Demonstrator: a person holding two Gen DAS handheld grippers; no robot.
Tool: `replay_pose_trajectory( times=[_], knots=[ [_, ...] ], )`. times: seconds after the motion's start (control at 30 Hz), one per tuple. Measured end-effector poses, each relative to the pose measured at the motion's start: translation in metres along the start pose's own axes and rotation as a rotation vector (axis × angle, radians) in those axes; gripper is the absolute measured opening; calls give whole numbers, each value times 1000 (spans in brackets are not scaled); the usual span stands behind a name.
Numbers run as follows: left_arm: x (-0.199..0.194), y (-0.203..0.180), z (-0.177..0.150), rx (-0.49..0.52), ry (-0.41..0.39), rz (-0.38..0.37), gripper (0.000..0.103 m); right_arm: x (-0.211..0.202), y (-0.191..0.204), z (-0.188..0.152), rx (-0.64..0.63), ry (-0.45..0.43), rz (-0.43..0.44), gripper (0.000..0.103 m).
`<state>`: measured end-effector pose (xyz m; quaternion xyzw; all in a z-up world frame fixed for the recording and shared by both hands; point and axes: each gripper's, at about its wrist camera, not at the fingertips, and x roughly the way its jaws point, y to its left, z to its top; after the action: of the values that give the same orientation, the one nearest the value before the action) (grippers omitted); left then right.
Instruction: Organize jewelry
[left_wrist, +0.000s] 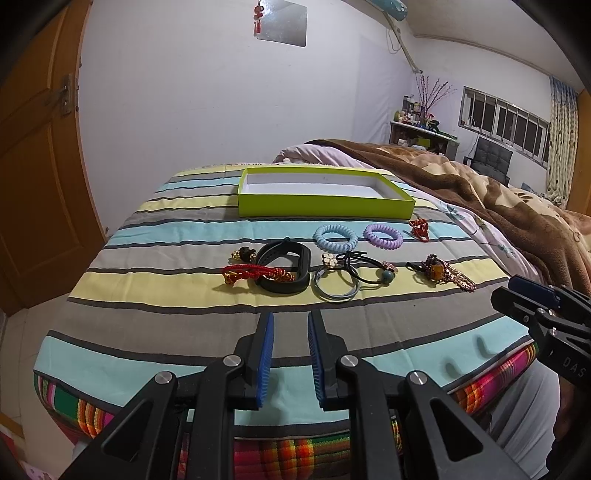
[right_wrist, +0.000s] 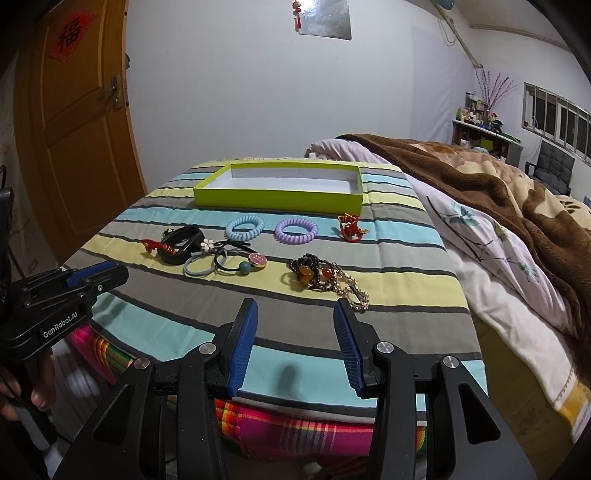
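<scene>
Two spiral hair ties, blue and purple; one green box; one black band.

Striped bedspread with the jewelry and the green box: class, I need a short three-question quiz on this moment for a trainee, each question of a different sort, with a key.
1. True or false: the green box already holds some jewelry.
2. Which lies nearest the right gripper? A) the blue coil hair tie B) the beaded bracelet with amber stones C) the black band
3. Fill in: between the blue coil hair tie and the red knot charm lies a ______ coil hair tie.

Key: 1 false, the box shows only its white floor. 2 B. 3 purple.
</scene>
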<state>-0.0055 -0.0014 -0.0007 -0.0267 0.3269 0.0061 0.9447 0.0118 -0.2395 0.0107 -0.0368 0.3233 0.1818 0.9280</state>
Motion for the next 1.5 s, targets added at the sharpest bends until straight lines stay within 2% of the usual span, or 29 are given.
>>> replay_pose_trajectory(
  times=[1.5],
  knots=[
    [-3, -2, -3, -3, 9, -8, 18, -4, -1, -1, 3, -6, -1, 44]
  ],
)
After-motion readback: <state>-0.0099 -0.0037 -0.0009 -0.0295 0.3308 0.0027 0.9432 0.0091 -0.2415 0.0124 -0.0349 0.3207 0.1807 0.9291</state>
